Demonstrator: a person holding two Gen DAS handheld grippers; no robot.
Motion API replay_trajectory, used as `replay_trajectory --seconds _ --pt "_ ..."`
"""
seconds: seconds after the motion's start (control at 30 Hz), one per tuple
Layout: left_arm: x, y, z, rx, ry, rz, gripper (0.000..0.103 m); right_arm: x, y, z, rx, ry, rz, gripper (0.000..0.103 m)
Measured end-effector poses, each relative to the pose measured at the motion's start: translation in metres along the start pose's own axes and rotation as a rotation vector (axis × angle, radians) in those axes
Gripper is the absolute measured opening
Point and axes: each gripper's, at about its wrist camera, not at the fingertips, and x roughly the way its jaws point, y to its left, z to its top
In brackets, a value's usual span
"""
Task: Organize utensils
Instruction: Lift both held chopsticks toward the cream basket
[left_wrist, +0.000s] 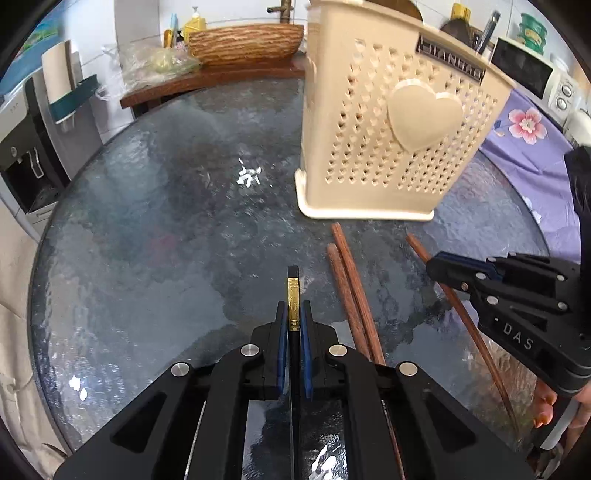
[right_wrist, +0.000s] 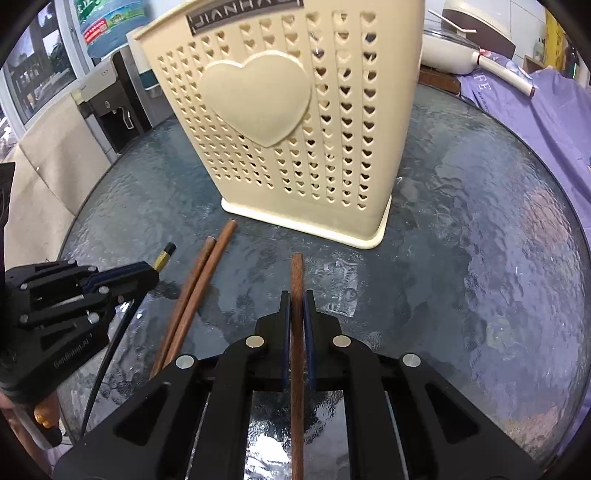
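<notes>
Black chopstick, gold band, pinched in left gripper; its fingers closed on it. Brown chopstick clamped likewise in right gripper. Two more brown chopsticks lie loose on the counter, at ten o'clock from right gripper. Cream holder upright at twelve. Pick-up step, by my reading; next, lift and tip each stick over the holder's mouth.

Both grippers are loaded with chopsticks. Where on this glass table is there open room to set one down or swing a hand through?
Bare glass lies left of the beige perforated plastic utensil holder, toward the wooden ledge, and right of it toward the purple floral cloth. It is crowded in front of the holder: two loose brown wooden chopsticks lie between the left gripper and right gripper.
</notes>
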Motion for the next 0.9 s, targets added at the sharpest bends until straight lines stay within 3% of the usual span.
replay_trajectory --seconds 0.7,0.9 --pt "-0.12 -0.003 0.009 0.018 -0.284 -0.046 0.007 -0.117 0.001 -0.004 -0.025 -0.24 0.206 0.007" --pt "-0.139 -0.008 0.011 0.03 -0.33 -0.05 0.007 -0.145 0.005 -0.003 -0.052 -0.305 0.215 0.007"
